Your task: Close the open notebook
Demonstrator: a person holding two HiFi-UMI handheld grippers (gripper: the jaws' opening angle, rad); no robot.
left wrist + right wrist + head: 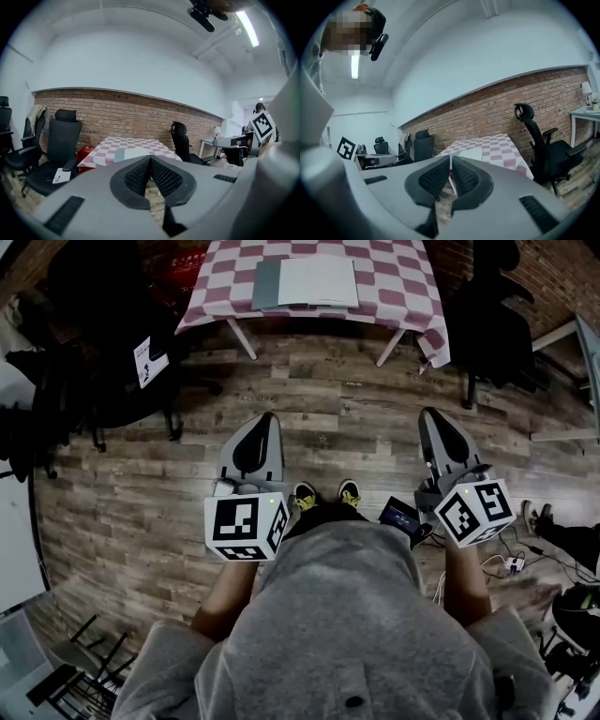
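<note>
The task is sitting at its very start, judging by the scene: the notebook [307, 282] is lying open and flat on the far table [405, 289], a grey left leaf and a white right page both facing up on the pink-and-white checked cloth. The person is standing on the wooden floor [328, 399] well apart from that table, holding both tools out in front at the near side of the scene. The left gripper [268, 420] is pointing toward the table with its jaws pressed together and nothing between them; its own view is showing the ribbed pads [140, 174] meeting, with the notebook far beyond. The right gripper [429, 414] is doing likewise, pads [465, 175] closed on each other and empty. Neither tool is touching the notebook or anything else. So everything is remaining to be done: getting up to the table, catching one cover or leaf, and folding it over onto the other side.
</note>
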